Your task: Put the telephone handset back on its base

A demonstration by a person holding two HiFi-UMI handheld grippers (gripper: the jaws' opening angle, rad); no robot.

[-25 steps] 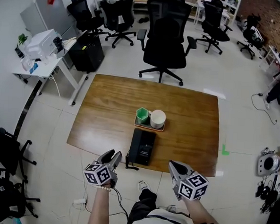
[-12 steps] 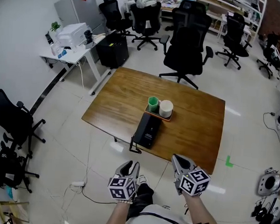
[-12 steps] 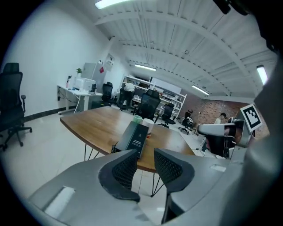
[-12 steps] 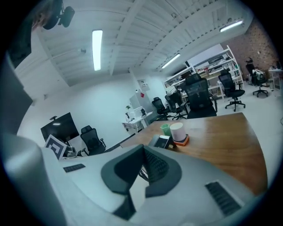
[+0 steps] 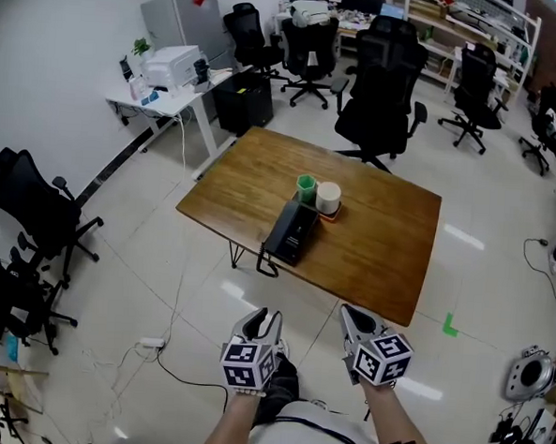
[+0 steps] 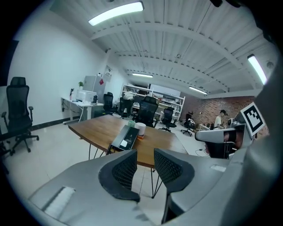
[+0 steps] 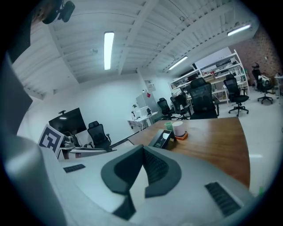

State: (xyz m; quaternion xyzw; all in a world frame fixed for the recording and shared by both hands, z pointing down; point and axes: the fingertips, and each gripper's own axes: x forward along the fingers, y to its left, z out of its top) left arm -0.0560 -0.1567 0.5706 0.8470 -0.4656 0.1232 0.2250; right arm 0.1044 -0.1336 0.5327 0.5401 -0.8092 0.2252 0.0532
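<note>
— Spotted telephone (image 5: 290,232) near the surface's (image 5: 389,242) front edge, cord (image 5: 264,261) dangling off. Held left tongs (image 5: 265,315) narrow, just been closing, nothing between; right tongs (image 5: 349,313) pinched together, empty; both well short.
— Could've snagged that cord, or toppled green cup (image 5: 305,186) and white cup (image 5: 328,197) just beside.

Your L gripper (image 5: 265,319): short of table's (image 5: 388,270) near edge, aimed at table; jaws just been closing, gap left, nothing betw. Your R gripper (image 5: 351,315): alongside, same edge; jaws together, empty.

Glossy wooden table (image 5: 380,241), matt black plastic telephone (image 5: 291,231), shiny tiled floor (image 5: 143,274).
</note>
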